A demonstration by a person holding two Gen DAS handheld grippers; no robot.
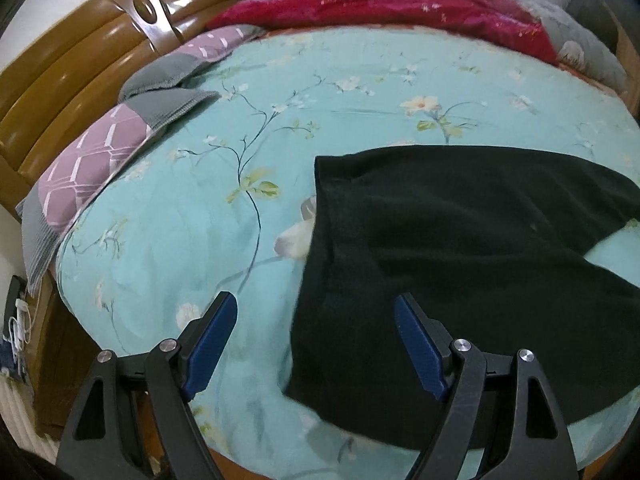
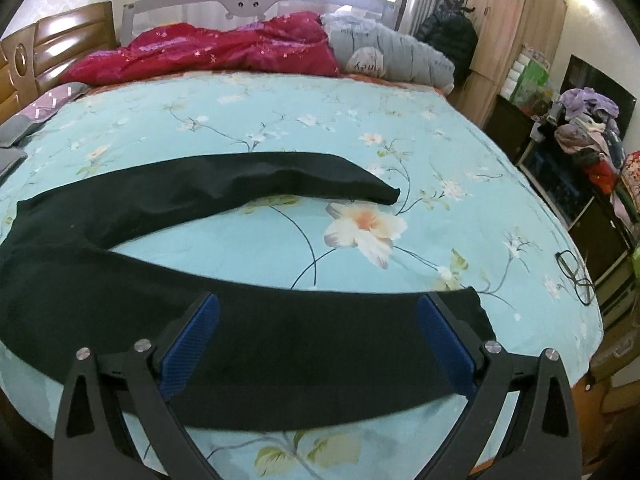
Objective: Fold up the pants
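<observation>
- Altogether: one pair of black pants (image 2: 168,216), two tools, one bed (image 2: 440,128) under a turquoise flowered cover, two purple-and-grey pillows (image 1: 96,160) at the wooden headboard (image 1: 72,76), one red quilt (image 2: 208,52) and one grey quilt (image 2: 392,54) along the far side, one pair of glasses (image 2: 576,272) near the bed's right edge.
- Left tool (image 1: 316,320): jaws spread wide, nothing between the blue pads; it hangs over the waist end of the pants, with the left finger over bare cover and the right finger over black cloth. Whether it touches the cloth cannot be told.
- Right tool (image 2: 318,320): jaws likewise wide apart and gripping nothing, poised over the near leg close to its cuff.
- Edges and room: the near leg runs close along the bed's front edge; its cuff ends well short of the right edge. Much open cover lies between the far leg and the quilts, and left of the waistband towards the pillows.
- Pants: plain black, soft-looking, lying flat and unfolded, legs spread in a V with cover showing between them; the waist edge is straight, the far leg slightly rumpled towards its cuff.
</observation>
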